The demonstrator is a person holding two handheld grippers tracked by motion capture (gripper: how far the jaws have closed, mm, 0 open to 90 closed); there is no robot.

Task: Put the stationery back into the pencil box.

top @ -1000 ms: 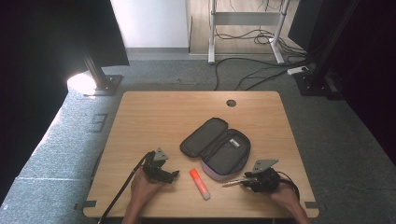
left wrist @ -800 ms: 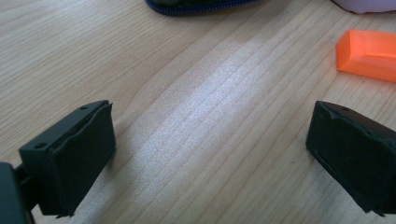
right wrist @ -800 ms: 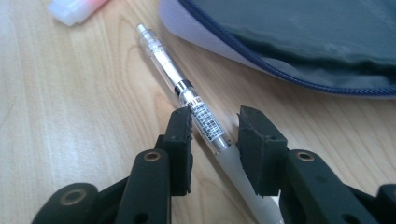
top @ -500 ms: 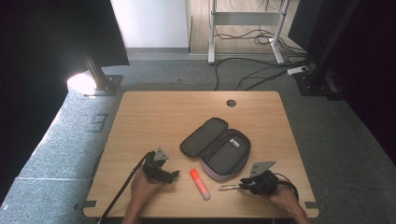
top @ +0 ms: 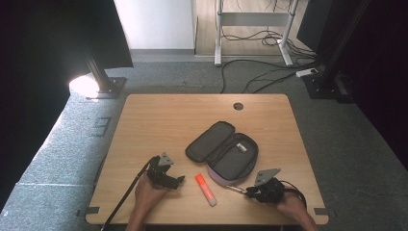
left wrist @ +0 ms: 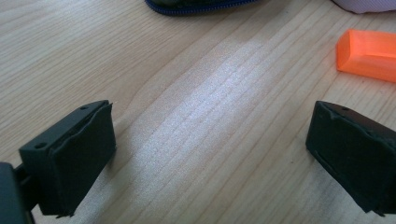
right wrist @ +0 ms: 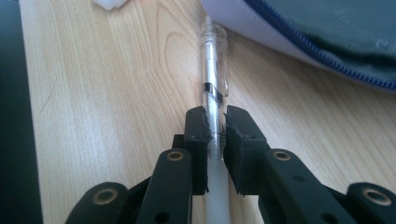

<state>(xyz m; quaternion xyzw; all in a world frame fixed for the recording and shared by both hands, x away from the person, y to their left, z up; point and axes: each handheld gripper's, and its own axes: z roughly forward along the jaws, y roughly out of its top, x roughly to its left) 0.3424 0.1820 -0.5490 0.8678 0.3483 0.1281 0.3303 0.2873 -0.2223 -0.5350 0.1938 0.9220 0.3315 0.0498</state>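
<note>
Two tools: you hold the left tool and the right tool, both low in the high view.
Step now: your right tool has just been closing, and it now pinches the clear pen.
Pen place: it lies on the desk, just beside the open pencil case, at the lower right of the high view.
Left tool: spread wide with nothing in it, near the orange marker.
Next move: I think you lift the pen and carry it up over the case wall.
Hand pose: both hands sit low by the desk's near edge, tools pointing toward each other.
</note>
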